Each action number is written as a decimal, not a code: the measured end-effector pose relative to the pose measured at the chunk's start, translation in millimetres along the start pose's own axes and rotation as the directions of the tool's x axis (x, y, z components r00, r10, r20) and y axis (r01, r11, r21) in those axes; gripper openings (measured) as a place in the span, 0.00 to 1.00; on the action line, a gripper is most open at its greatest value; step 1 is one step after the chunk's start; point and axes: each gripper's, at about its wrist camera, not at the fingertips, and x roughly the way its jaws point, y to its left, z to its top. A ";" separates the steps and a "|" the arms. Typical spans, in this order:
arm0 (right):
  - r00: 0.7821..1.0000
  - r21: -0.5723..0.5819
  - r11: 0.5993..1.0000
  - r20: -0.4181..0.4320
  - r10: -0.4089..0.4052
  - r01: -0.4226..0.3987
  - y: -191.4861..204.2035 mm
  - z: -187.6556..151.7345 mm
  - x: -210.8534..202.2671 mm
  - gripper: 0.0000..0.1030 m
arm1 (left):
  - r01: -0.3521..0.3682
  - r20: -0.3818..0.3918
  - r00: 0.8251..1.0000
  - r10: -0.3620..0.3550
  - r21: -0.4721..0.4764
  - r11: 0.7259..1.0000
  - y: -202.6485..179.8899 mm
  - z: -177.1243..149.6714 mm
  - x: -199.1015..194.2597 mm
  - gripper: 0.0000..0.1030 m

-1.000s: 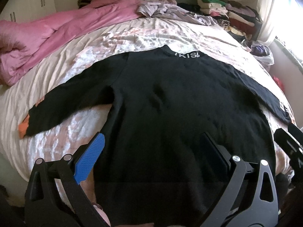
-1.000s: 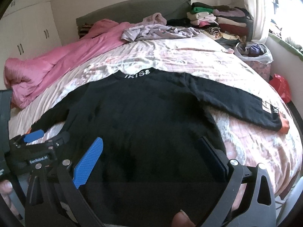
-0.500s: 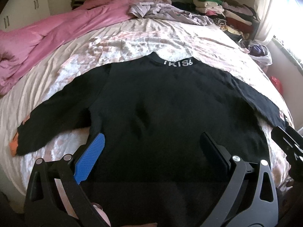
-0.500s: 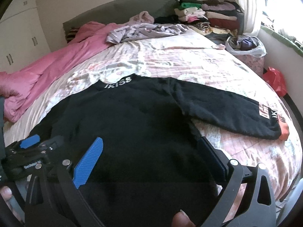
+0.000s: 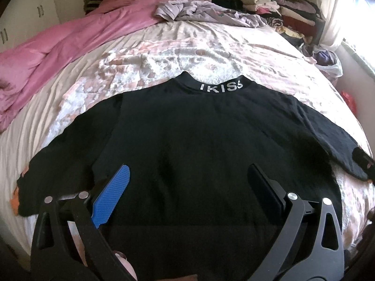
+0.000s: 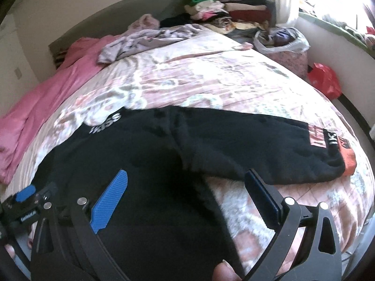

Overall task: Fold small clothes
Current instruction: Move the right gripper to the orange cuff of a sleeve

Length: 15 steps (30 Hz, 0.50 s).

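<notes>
Black sweater [image 5: 199, 145] flat on bed [image 5: 187, 46]

Black sweater [image 5: 199, 145]: matt, soft knit cloth, collar lettering pale and printed. Bed [image 5: 211, 53] cover: crinkled, patterned cloth. Pink quilt [image 5: 70, 35]: smooth cloth, slight sheen. Left claw [image 5: 187, 182]: matt black plastic frame, one blue ribbed pad, shiny metal rivets. Right claw [image 6: 185, 187]: same finish.

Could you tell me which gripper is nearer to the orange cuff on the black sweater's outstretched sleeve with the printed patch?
The right gripper: the orange cuff lies just beyond its outer finger. The left gripper hovers over the black sweater's hem, further off.
</notes>
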 end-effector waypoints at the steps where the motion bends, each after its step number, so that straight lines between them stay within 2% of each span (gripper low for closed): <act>1: 1.000 0.018 1.000 0.002 -0.007 0.007 -6.0 2.5 2.2 0.96 | 0.001 -0.003 1.000 -0.001 0.003 1.000 -1.2 2.4 3.4 0.91; 8: 0.996 0.138 0.987 0.010 -0.084 0.082 -53.2 9.7 14.4 0.96 | -0.004 -0.006 1.000 0.004 0.020 1.000 -10.7 13.4 20.8 0.91; 15: 0.987 0.275 0.948 -0.020 -0.159 0.159 -106.8 5.9 24.3 0.96 | -0.008 -0.012 1.000 0.009 0.049 0.999 -22.6 18.8 35.8 0.91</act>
